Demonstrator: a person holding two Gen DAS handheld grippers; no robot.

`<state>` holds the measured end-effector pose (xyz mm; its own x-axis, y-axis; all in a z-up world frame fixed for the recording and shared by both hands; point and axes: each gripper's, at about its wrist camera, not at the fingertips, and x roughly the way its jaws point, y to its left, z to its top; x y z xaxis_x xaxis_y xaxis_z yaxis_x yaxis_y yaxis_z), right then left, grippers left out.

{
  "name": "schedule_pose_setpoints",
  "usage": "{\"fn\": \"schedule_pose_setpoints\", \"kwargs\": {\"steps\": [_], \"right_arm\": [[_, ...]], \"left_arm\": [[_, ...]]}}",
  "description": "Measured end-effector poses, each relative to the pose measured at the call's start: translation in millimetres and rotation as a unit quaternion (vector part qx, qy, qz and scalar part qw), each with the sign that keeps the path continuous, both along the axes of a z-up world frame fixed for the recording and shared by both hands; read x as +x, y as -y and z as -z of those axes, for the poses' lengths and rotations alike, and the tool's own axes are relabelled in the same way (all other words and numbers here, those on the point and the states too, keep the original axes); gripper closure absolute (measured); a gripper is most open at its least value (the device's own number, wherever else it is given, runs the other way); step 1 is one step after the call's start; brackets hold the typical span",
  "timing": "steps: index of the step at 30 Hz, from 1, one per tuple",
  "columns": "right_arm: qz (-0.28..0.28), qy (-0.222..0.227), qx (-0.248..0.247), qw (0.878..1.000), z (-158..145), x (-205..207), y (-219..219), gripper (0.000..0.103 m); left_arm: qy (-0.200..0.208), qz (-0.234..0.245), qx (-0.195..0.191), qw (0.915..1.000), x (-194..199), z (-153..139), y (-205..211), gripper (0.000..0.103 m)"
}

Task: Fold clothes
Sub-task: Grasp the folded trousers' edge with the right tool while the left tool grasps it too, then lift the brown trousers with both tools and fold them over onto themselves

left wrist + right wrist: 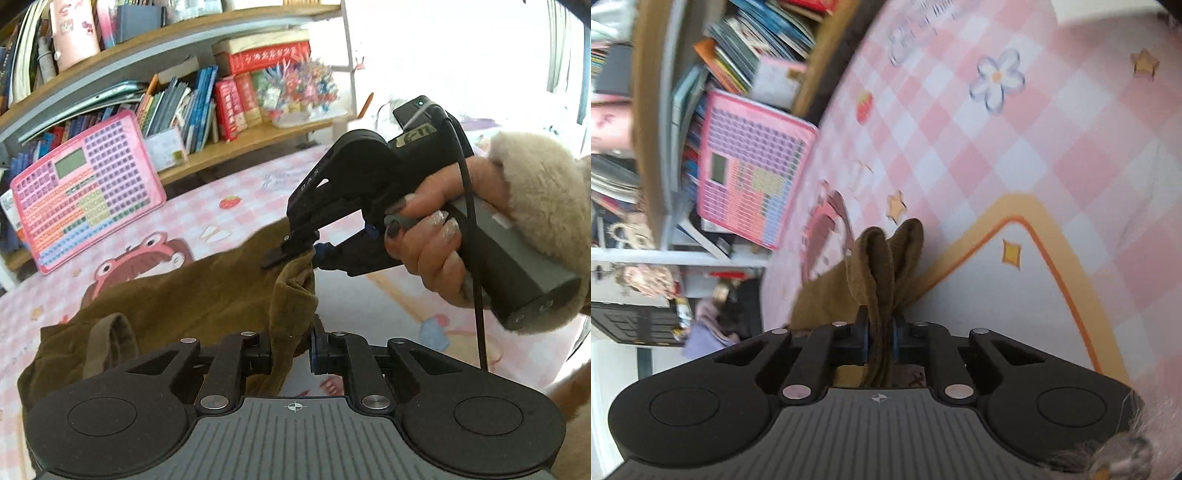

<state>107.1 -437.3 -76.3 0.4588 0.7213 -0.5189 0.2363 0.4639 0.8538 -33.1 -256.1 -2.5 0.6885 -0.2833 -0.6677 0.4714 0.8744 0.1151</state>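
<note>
Left wrist view, cloth: brown garment (177, 306) lies spread on the pink checked bedspread (236, 192), with a loop of brown strap (110, 332) near its close edge; a bunched edge rises off the bed toward both tools.
Left wrist view, left tool: left gripper (291, 350) has its jaws closed down on a hanging fold of the brown cloth, with only the fabric between them.
Left wrist view, right tool: right gripper (295, 251), held by a hand (436, 236) in a fluffy cuff (543, 221), pinches the same bunched edge just above and beyond the left one.
Left wrist view, background: pink toy tablet (88, 188) leans against a bookshelf (229, 147) at the bed's far side.

Right wrist view, right tool: right gripper (881, 343) is clamped nearly shut on a thick wad of the garment (886, 258), which sticks up past the fingertips in two rounded folds.
Right wrist view, rest of cloth: it trails down to the bedspread (1015, 140); how much is already folded I cannot tell.

Risk, grip: both tools hold bunched layers close together, so a pull could let one layer slip out and drop the edge.
Risk, shape: a wad gripped this way may set down twisted, giving a crooked crease.
Risk, strap: the loose loop could get trapped inside a fold.
</note>
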Motion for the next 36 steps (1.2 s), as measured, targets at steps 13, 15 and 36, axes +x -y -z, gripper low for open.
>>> {"fn": "schedule_pose_setpoints", "kwargs": {"steps": [13, 15, 36], "right_arm": [[0.016, 0.048, -0.088, 0.995, -46.7, -12.6, 32.2, 0.093], [-0.001, 0.078, -0.088, 0.993, -64.2, -8.9, 19.9, 0.093], [-0.145, 0.181, -0.154, 0.96, -106.4, 10.3, -208.4, 0.083]], "left_arm": [[-0.005, 0.026, -0.119, 0.9925, 0.6, -9.5, -4.8, 0.089], [0.002, 0.005, -0.153, 0.9882, -1.6, -16.5, -21.8, 0.089], [-0.052, -0.2, -0.261, 0.9432, -20.0, 3.1, -225.0, 0.083]]}}
